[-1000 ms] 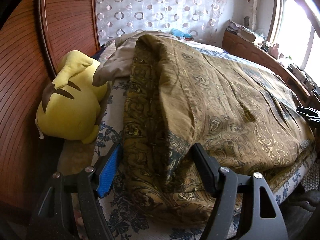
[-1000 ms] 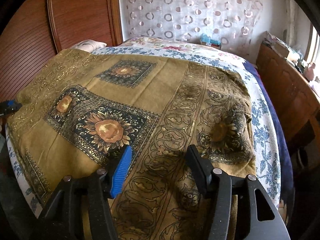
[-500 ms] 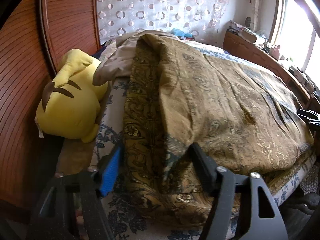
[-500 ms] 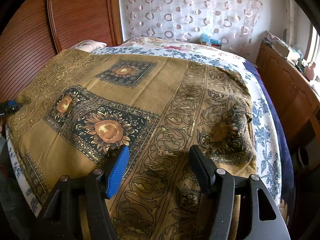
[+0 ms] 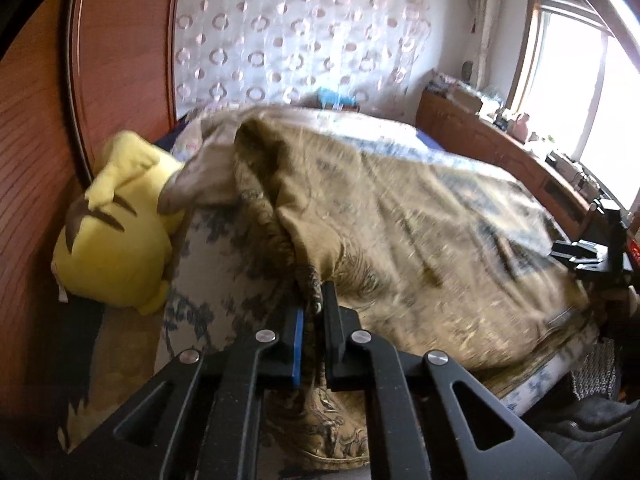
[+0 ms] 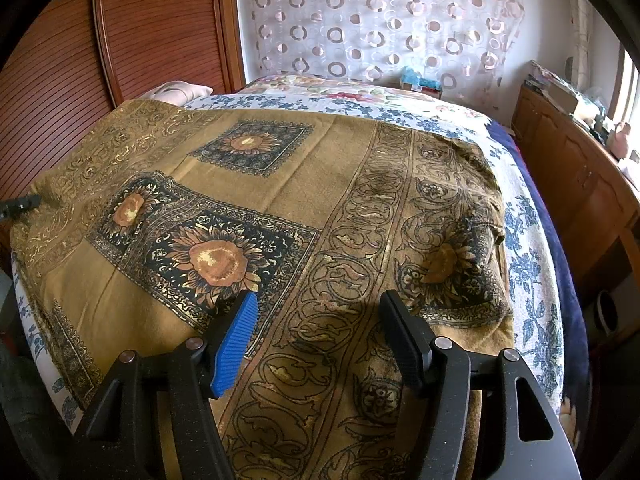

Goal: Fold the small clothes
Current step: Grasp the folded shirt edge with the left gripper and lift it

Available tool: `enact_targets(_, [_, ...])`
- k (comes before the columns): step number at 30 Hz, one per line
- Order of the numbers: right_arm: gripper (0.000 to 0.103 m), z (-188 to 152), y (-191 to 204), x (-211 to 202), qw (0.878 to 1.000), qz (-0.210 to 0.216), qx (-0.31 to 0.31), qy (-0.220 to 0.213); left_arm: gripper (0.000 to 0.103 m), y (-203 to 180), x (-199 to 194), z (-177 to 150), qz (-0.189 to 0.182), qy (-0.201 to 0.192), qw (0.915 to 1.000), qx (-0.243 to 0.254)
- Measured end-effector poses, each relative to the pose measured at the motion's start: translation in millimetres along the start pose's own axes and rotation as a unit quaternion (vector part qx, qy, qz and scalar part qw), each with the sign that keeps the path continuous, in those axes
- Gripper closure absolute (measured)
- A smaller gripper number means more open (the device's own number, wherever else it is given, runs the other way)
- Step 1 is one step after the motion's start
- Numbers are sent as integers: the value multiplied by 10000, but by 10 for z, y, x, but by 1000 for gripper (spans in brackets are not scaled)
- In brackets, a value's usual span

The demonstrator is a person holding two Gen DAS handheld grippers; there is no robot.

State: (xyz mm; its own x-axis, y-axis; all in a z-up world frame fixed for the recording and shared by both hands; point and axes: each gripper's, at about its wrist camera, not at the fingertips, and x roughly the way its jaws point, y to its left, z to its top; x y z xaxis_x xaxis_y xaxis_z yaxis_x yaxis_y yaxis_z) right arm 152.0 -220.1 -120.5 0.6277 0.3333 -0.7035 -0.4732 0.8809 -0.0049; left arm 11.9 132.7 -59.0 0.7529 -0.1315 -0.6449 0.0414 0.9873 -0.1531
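Observation:
A large ochre cloth with dark sunflower squares and scroll borders [image 6: 320,184] lies spread over the bed. In the left wrist view the same cloth [image 5: 400,216] rises in a fold toward me. My left gripper [image 5: 314,312] is shut on the cloth's near edge, which hangs down between its fingers. My right gripper [image 6: 318,312] is open and hovers just above the cloth's scroll border near the front edge, with nothing between its fingers. The right gripper shows at the far right of the left wrist view [image 5: 592,248].
A yellow plush toy [image 5: 116,240] lies against the wooden headboard [image 5: 36,128] at the left. A blue-flowered bedsheet [image 6: 528,264] shows around the cloth. A wooden cabinet [image 6: 580,184] runs along the right wall under the window.
My left gripper has closed on the cloth's edge and lifted it, pulling a fold up. My right gripper has stayed open and almost still.

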Motion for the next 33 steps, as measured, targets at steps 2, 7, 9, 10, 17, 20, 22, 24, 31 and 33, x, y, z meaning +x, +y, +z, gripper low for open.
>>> enact_targets(2, [37,1,3,1,10000,-1,2,-1,95,-60,-52,66,-63,-124,9999,62])
enact_targets(7, [37,-1,-2,1,10000,3,1,0,95,-291,-133,278,-292,-430,9981,327])
enact_targets(9, [37,-2,-4,0,10000,2,-1,0,95,-401,-140,376,-405,-532,9968,430])
enact_targets(10, [37,-2,-5,0,10000,4,1,-1,95,-445,-141,418,-469,-569,9961,474])
enact_targets(17, [37,-4,-9,-2,10000,5,-1,-1,95,-921,-129,761,-955,-834,9884,834])
enact_targets(20, [37,-4,-9,-1,10000,5,0,-2,95,-1114,-126,887,-1152,-897,9842,1004])
enact_targets(22, [37,-5,-15,-3,10000,7,-2,-2,96,-1293,-118,982,-1383,-918,9796,1132])
enact_targets(24, [37,-5,-13,-2,10000,8,5,-4,96,-1476,-70,1053,-1573,-867,9752,1292])
enact_targets(31, [37,-15,3,-44,10000,-39,47,22,96,-2054,92,1188,-1935,-776,9618,1774])
enact_targets(33, [37,-30,-34,-116,9998,-21,177,-17,96,-2165,107,1230,-2037,-752,9589,1825])
